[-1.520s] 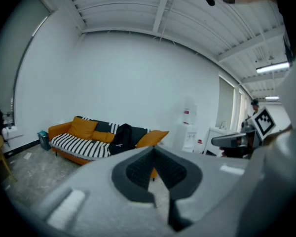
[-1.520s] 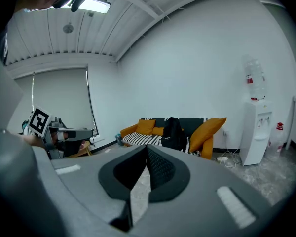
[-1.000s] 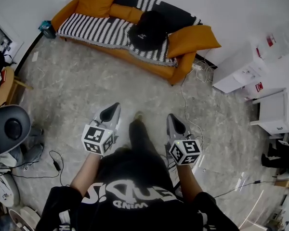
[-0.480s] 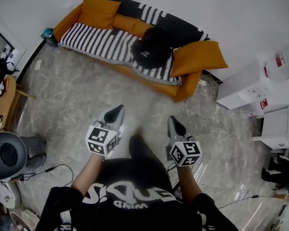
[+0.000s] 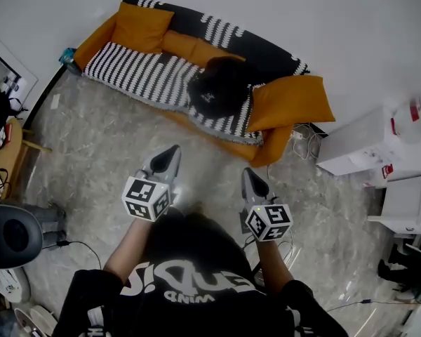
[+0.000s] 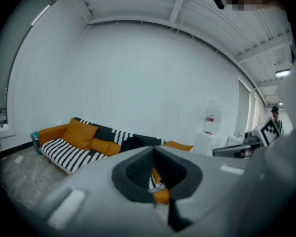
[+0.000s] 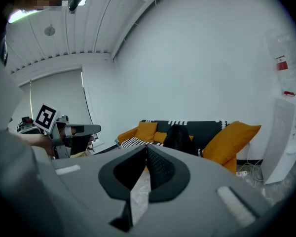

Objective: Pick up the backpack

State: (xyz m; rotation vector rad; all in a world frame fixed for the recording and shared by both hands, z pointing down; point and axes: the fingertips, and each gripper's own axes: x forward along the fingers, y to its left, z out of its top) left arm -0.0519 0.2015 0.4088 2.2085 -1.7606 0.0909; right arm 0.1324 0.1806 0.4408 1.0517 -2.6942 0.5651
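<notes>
A black backpack (image 5: 217,84) leans on the seat of an orange sofa (image 5: 266,146) draped with a black-and-white striped throw. It also shows in the left gripper view (image 6: 133,143) and the right gripper view (image 7: 179,136), far ahead of the jaws. My left gripper (image 5: 170,154) and right gripper (image 5: 251,177) are held side by side over the marble floor, well short of the sofa, both pointing toward it. Both are shut with nothing between the jaws.
White cabinets (image 5: 354,140) and a water dispenser bottle (image 5: 412,114) stand right of the sofa, with cables (image 5: 303,135) on the floor by its end. A round grey appliance (image 5: 14,234) and a wooden table (image 5: 7,153) sit at the left. Orange cushions (image 5: 289,100) lie on the sofa.
Both grippers and the person have advanced toward the sofa; the sofa and backpack sit lower and nearer in the head view. Jaws stayed shut.
</notes>
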